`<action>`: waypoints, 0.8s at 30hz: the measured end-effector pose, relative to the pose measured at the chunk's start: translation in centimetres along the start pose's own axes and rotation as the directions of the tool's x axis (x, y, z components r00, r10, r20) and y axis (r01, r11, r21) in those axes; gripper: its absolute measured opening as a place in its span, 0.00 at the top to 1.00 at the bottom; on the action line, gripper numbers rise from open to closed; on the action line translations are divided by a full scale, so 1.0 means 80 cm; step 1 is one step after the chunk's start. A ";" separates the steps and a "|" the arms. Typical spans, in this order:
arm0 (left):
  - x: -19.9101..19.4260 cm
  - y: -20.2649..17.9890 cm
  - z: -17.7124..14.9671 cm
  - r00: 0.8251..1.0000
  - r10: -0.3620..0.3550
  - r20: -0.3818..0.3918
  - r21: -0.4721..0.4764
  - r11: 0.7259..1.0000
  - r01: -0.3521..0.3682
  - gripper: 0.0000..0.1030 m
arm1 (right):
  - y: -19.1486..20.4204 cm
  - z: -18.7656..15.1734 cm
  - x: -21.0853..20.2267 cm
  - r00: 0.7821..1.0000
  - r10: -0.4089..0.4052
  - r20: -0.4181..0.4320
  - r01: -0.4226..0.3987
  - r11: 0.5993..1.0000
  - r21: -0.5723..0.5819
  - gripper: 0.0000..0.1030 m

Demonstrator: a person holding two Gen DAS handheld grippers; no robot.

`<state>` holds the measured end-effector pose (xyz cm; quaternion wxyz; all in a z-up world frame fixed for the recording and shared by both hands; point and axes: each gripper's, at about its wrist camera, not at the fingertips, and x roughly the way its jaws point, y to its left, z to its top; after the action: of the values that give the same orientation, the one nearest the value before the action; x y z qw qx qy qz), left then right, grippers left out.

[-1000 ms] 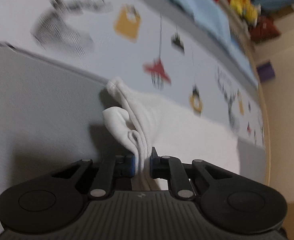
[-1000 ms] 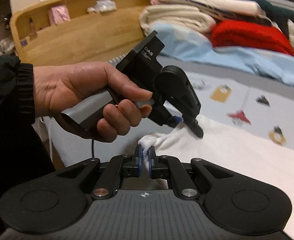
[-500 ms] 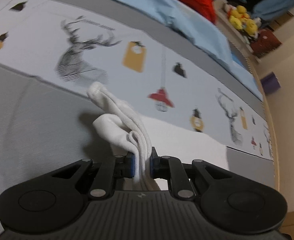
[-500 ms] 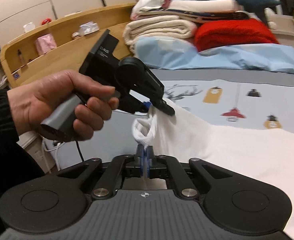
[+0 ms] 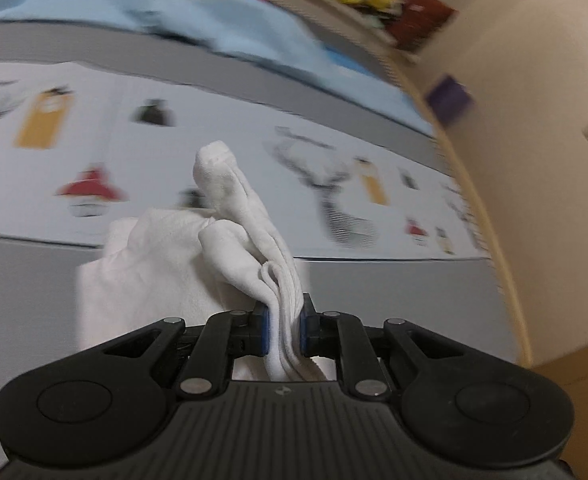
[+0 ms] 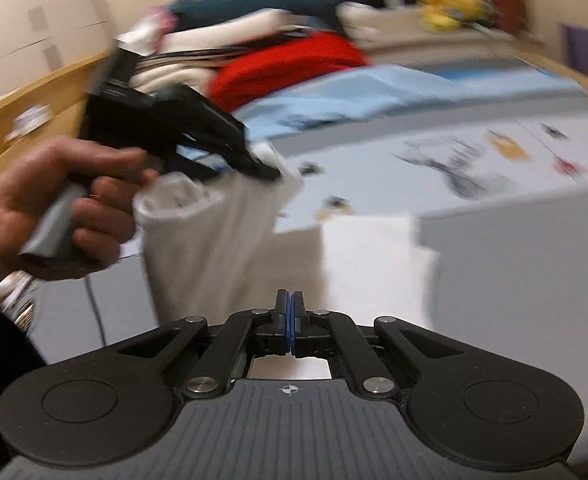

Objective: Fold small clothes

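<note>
Hanging in a bunched, layered wad from the left tool (image 5: 285, 328): the white garment (image 5: 249, 236), with gathered folds standing up just ahead of the pads and a flatter panel drooping to that tool's left and below it. Narrow jaws there, easing open, with the thick fold between them and touching both pads.

Seen from the right tool (image 6: 290, 330): draping down from the left tool's tips beside the person's hand (image 6: 53, 208), then spreading flat over the bed (image 6: 514, 264) just ahead of the right tool. Right tool fully closed, pads together; no telling of any thin edge pinched there.

Probably mid-fold, carrying one end over the other. To do it well: keep the lifted end level and lightly taut, lower it squarely onto the flat part, release only after matching the edges, then smooth outward from the crease.
</note>
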<state>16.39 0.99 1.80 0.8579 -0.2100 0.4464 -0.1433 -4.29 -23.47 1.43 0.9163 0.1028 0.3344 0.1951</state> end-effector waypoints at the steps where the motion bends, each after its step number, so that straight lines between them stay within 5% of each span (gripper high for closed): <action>1: 0.010 -0.019 -0.003 1.000 -0.026 -0.007 0.031 0.999 0.026 0.78 | -0.014 -0.002 -0.001 0.999 -0.032 -0.009 0.033 0.998 0.049 0.97; 5: 0.018 -0.055 -0.009 0.983 -0.186 -0.003 0.106 0.977 0.185 0.67 | -0.074 -0.008 0.001 0.983 -0.176 -0.048 0.183 0.944 0.274 0.95; 10: -0.003 -0.003 0.000 0.994 -0.102 0.038 0.054 0.994 0.100 0.67 | -0.111 -0.009 0.022 0.975 -0.216 -0.062 0.223 0.902 0.369 0.87; 12: -0.001 0.021 -0.002 0.998 -0.063 -0.015 0.036 0.997 0.063 0.67 | -0.115 -0.010 0.046 0.983 -0.155 -0.093 0.179 0.906 0.384 0.56; 13: -0.002 0.031 -0.005 0.998 -0.045 -0.041 0.045 0.998 0.046 0.67 | -0.116 -0.012 0.057 0.986 -0.123 -0.117 0.159 0.907 0.389 0.52; 18: -0.009 0.057 -0.034 0.989 0.060 -0.136 0.205 0.978 -0.031 0.67 | -0.092 -0.033 0.122 0.956 -0.046 -0.290 0.153 0.920 0.360 0.53; 19: -0.011 0.058 -0.042 0.987 0.071 -0.144 0.232 0.972 -0.036 0.67 | -0.085 -0.036 0.128 0.952 -0.075 -0.296 0.174 0.929 0.326 0.60; 20: -0.012 0.060 -0.050 0.985 0.082 -0.149 0.260 0.965 -0.041 0.67 | -0.078 -0.036 0.130 0.952 -0.095 -0.290 0.183 0.938 0.294 0.93; 24: -0.020 0.058 -0.076 0.984 0.089 -0.154 0.365 0.930 -0.027 0.67 | -0.069 -0.010 0.101 0.978 -0.135 -0.162 0.176 0.944 0.278 0.96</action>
<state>10.75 4.35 -2.44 0.8450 -0.0223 0.4893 -0.2147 2.43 -24.94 -5.51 0.8777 0.1958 0.4304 0.0775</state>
